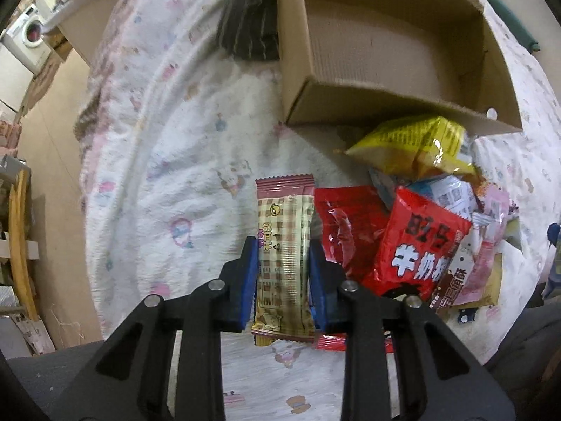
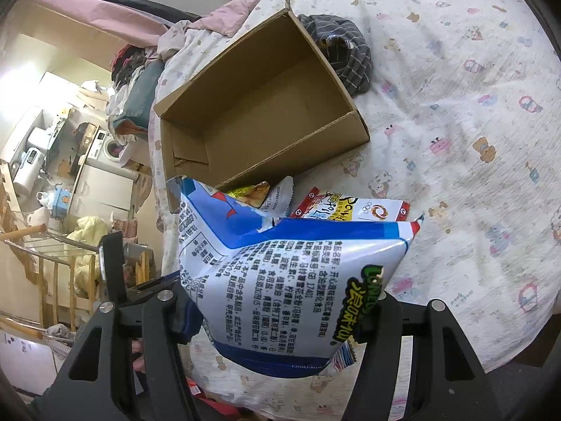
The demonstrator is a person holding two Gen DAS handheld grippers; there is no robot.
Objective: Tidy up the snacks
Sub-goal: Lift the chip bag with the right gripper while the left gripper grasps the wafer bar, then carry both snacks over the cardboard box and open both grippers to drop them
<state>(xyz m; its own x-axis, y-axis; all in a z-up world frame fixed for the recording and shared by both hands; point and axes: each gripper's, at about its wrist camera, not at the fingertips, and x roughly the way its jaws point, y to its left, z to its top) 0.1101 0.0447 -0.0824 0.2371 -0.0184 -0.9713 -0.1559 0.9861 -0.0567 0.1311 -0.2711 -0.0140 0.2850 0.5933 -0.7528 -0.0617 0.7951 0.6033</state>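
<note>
The left gripper (image 1: pixel 282 273) has its jaws clenched on a plaid-patterned snack bar (image 1: pixel 284 259), the blue pads (image 1: pixel 247 280) pressing its long sides while the wrapper stands lengthwise between them, its crimped pink end pointing toward the cardboard box (image 1: pixel 382 49). Just right of the bar lies a heap of snacks on the bed sheet (image 1: pixel 168 182): a red packet (image 1: pixel 345 224), a red milk-candy bag (image 1: pixel 417 245) overlapping it, a yellow bag (image 1: pixel 417 147) lying against the near wall of the box, and several pale and pink packets (image 1: pixel 487 231) bunched behind, too jumbled to separate. The box lies open on the bed with its inside bare, and a dark checked cloth (image 1: pixel 245 31) sits against its far left corner. The right gripper (image 2: pixel 280 301) is grasping a large blue-and-white chip bag (image 2: pixel 280 266), which fills the gap between the jaws and appears lifted off the sheet (image 2: pixel 455 140), though the bag hides the contact on both sides. Beyond it, near the open front of the box (image 2: pixel 259 105), lie a white packet with red corners (image 2: pixel 368 208) and a yellow wrapper (image 2: pixel 250 193). The checked cloth (image 2: pixel 347 52) rests beside the far right wall of the box. At the left edge, off the bed, a washing machine (image 2: pixel 108 147) stands among household clutter.
</note>
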